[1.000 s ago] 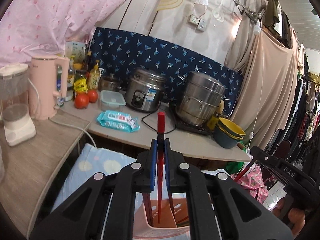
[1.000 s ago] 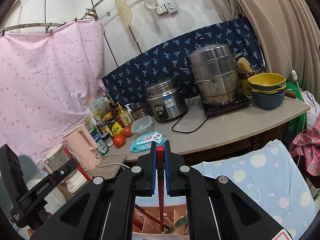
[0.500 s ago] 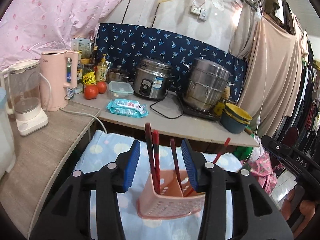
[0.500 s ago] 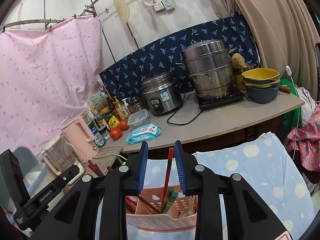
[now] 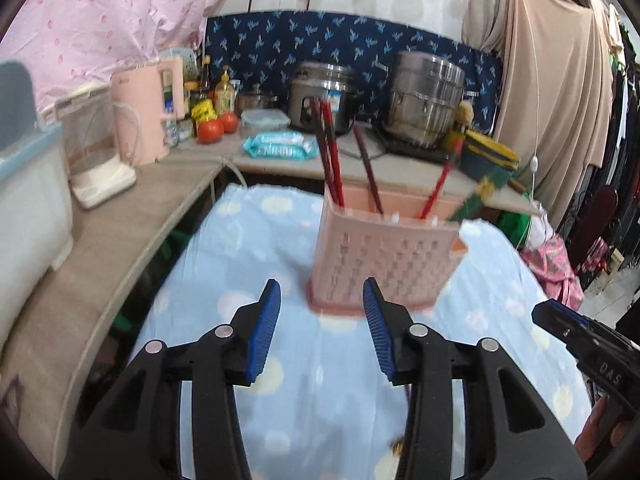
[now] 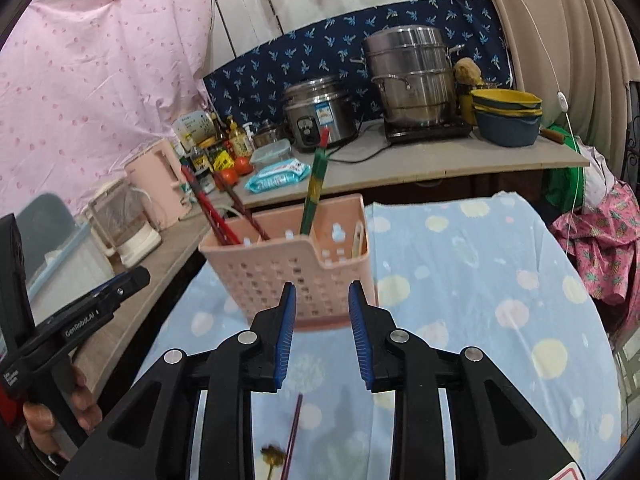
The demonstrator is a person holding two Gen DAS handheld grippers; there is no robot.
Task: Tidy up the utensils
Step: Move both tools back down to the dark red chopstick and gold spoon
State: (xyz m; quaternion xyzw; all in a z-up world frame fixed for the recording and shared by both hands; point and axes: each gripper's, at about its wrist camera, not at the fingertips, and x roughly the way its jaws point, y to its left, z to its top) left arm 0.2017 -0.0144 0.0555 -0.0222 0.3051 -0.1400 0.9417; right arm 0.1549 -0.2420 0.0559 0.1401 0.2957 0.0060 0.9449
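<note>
Now, left gripper [image 5: 322,330]: jaws parted, empty, just opened.
Right gripper [image 6: 322,330]: narrower gap, empty, just opened.
Pink utensil basket [image 6: 280,276]: mid blue dotted cloth [image 6: 480,280], holding red chopsticks [image 5: 330,156].

Home kitchen: rice cooker [image 6: 318,110], steamer pot [image 6: 410,78]

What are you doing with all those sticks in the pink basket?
A person is tidying chopsticks into the pink basket on the blue spotted cloth. Red chopsticks and green chopsticks already stand inside. The left gripper and right gripper have just been opening, and both are open with nothing between them, on the near side of the basket. One more chopstick lies on the cloth below the right gripper.
</note>
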